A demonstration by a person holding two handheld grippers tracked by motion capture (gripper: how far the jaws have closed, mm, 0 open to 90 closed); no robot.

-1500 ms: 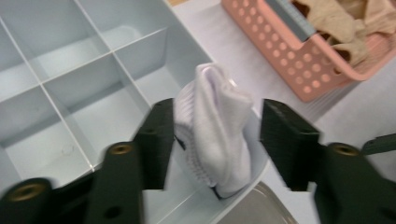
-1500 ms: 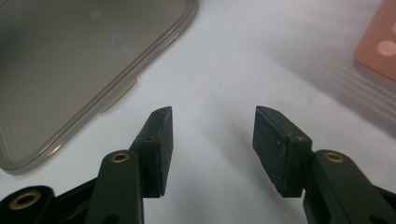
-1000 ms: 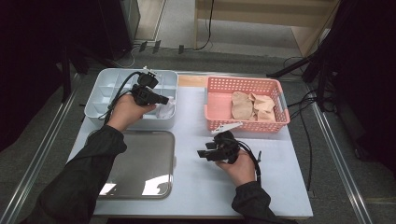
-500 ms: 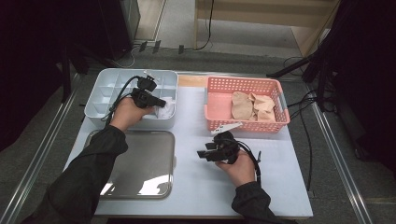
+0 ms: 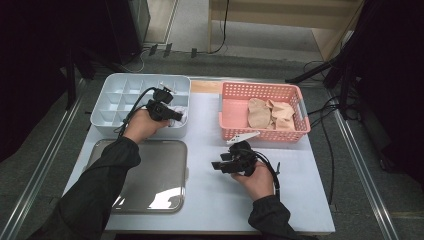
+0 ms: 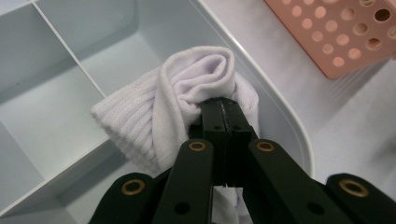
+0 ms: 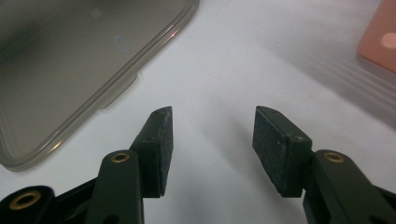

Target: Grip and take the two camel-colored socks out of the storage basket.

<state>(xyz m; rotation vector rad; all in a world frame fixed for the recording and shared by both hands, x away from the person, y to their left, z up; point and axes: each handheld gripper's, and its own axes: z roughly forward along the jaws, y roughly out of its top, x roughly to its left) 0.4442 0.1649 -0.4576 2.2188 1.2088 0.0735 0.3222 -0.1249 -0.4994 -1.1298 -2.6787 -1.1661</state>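
My left gripper (image 6: 226,109) is shut on a rolled white sock (image 6: 159,109), holding it over a near right compartment of the pale divided box (image 6: 46,116). From above, that left gripper (image 5: 175,114) sits at the box's (image 5: 115,92) front right corner, the white sock (image 5: 182,116) just past its tips. The right gripper (image 7: 212,126) is open with nothing between its pads, low over the white table. In the high view this right gripper (image 5: 218,165) points left, near the table's middle front. Beige socks (image 5: 270,114) lie in the pink basket (image 5: 235,105).
A grey tray (image 5: 150,175) lies at the front left, its corner (image 7: 93,65) close to my right gripper. The pink basket's perforated wall (image 6: 336,32) stands to the right of the divided box. Cables run on the floor beyond the table.
The left hand with the sock has shifted slightly toward the box's front right compartment. The right gripper has stayed where it was, open.
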